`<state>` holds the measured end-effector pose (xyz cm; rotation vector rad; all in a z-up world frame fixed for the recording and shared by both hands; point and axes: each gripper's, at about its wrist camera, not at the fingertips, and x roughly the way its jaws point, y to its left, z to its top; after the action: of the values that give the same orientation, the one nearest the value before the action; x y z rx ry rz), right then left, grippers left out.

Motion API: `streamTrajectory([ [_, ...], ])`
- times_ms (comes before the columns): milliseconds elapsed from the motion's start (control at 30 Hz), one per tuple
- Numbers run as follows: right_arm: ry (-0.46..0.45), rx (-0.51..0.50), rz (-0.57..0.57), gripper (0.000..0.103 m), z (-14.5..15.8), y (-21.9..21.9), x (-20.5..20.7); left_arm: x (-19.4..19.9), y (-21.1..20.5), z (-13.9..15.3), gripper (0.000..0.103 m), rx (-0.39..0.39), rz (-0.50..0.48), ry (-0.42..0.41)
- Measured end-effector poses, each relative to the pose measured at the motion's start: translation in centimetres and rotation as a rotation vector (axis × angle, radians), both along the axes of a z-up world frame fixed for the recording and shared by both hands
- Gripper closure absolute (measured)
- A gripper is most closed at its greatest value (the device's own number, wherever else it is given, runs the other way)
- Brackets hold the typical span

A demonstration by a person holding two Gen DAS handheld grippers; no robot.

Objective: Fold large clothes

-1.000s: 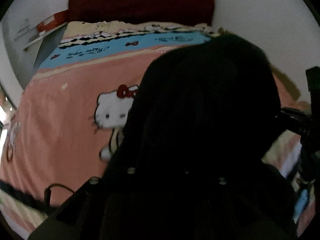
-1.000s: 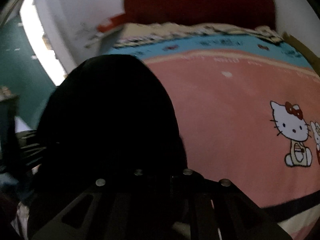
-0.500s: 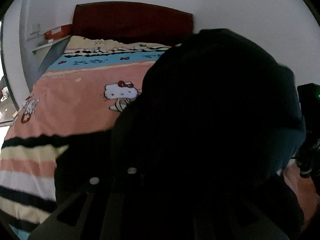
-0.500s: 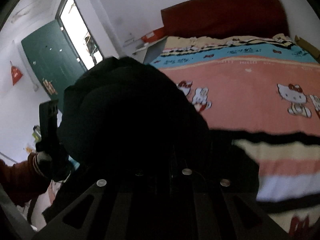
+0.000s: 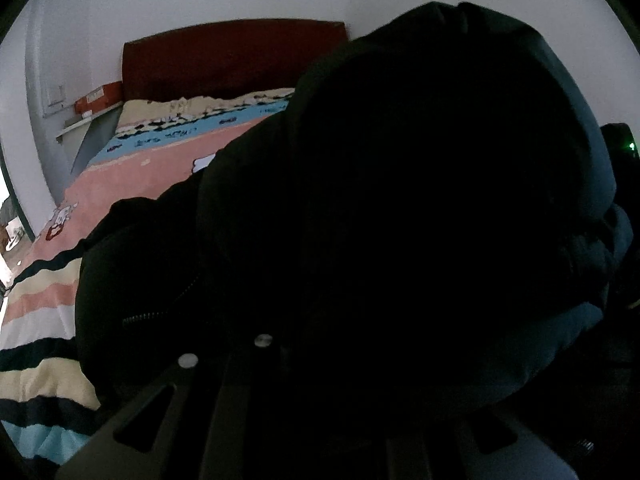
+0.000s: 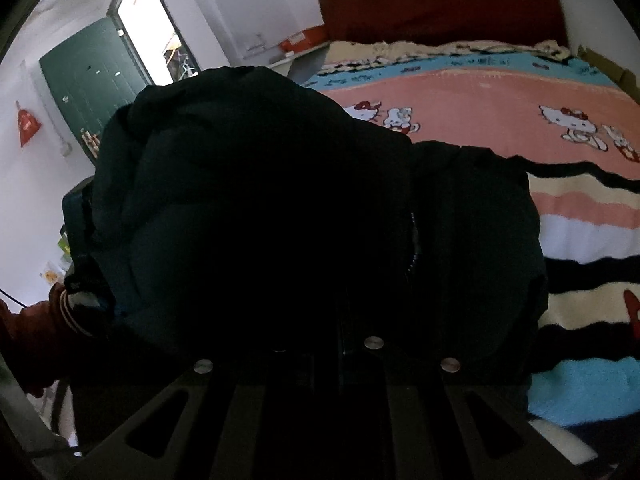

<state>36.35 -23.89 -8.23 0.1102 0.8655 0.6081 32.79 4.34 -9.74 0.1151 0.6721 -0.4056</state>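
Both claws closed, fingertips not visible in either wrist view: the left gripper (image 5: 360,360) and the right gripper (image 6: 340,340) are each buried in the dark padded jacket (image 6: 280,208), which bulges up directly ahead of the lens. Fabric sits where the jaws meet on both, so each reads as clamped on the jacket; the contact itself is too dark to make out. Only the gripper bases and their silver screws show.

Jacket: bunched, lifted at the near end of the bed (image 6: 480,120). In the left view it blocks most of the frame, hiding the right half of the bed and part of the dark red headboard (image 5: 224,60). A zipper line (image 5: 144,316) shows on its lower left fold; part of the jacket lies on the striped end of the cartoon-cat blanket (image 5: 120,184). Colour is hard to judge, black to deep navy.

Containers: an orange-red box (image 6: 300,38) sits on a shelf left of the headboard; contents not visible.

Hands: in the right view, left of the jacket, a rust-red sleeve (image 6: 36,328) with a striped cuff reaches toward the other gripper's body, largely covered by cloth. Both grippers tilt downward toward the bed. A green door (image 6: 88,68) stands far left of the headboard.
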Motion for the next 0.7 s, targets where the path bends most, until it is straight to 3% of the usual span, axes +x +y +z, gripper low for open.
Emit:
streamTrajectory([
  [333,-0.095,-0.015,0.011,0.094,-0.6,0.3,-1.4,-1.6,0.3,-0.6,0.093,-0.005,0.001,-0.080],
  [700,-0.119,-0.039,0.002,0.094,-0.7,0.9,-2.2,-2.4,0.8,-1.1,0.092,-0.031,0.002,-0.085],
])
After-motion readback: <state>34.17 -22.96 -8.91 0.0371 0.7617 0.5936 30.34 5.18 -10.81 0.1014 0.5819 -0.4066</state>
